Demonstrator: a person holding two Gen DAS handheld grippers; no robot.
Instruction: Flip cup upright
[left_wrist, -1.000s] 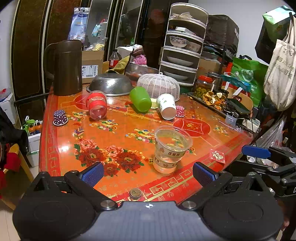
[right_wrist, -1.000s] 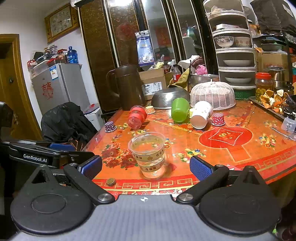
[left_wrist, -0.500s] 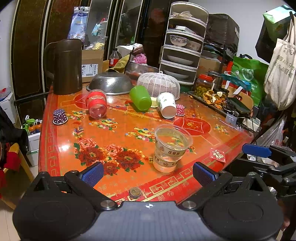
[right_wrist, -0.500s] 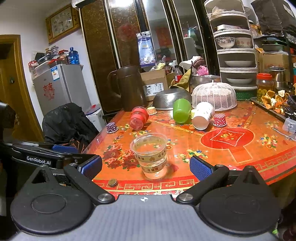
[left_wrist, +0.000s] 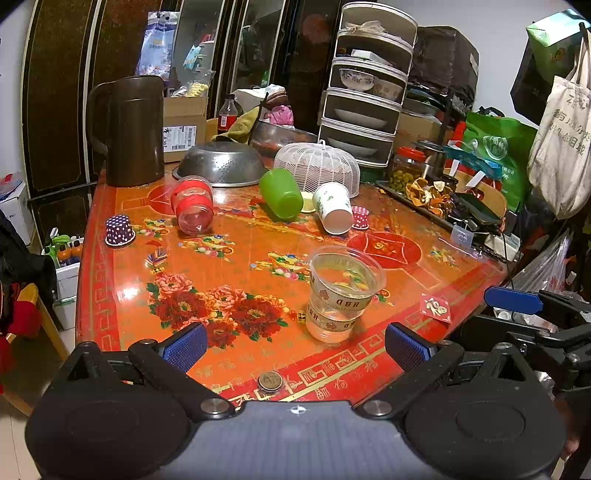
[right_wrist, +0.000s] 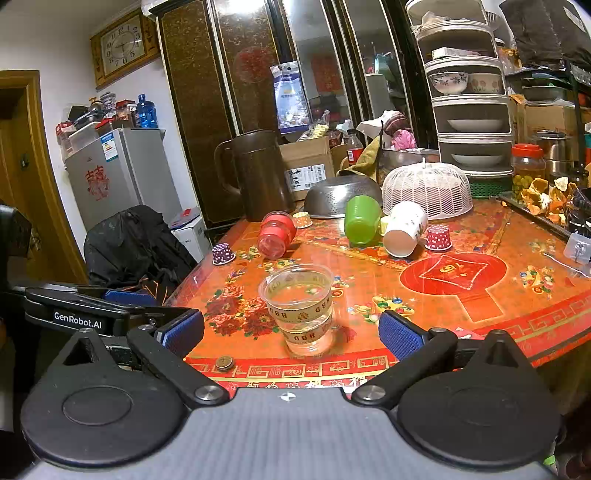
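A clear plastic cup (left_wrist: 341, 293) with gold bands stands upright near the front edge of the orange table (left_wrist: 229, 280); it also shows in the right wrist view (right_wrist: 301, 308). A red-banded clear cup (left_wrist: 192, 205), a green cup (left_wrist: 281, 194) and a white paper cup (left_wrist: 333, 213) lie on their sides farther back. My left gripper (left_wrist: 295, 345) is open and empty, just short of the clear cup. My right gripper (right_wrist: 290, 332) is open and empty, near the same cup.
A brown jug (left_wrist: 129, 131), steel colander (left_wrist: 221, 162), white mesh food cover (left_wrist: 317, 168) and stacked dish rack (left_wrist: 365, 92) stand at the back. Small dotted cupcake liners (left_wrist: 119, 230) and a coin (left_wrist: 270, 380) lie on the table. A tray of peels (left_wrist: 432, 195) is at the right.
Both grippers have drifted back slightly from the table; the clear cup and the lying cups have not moved.
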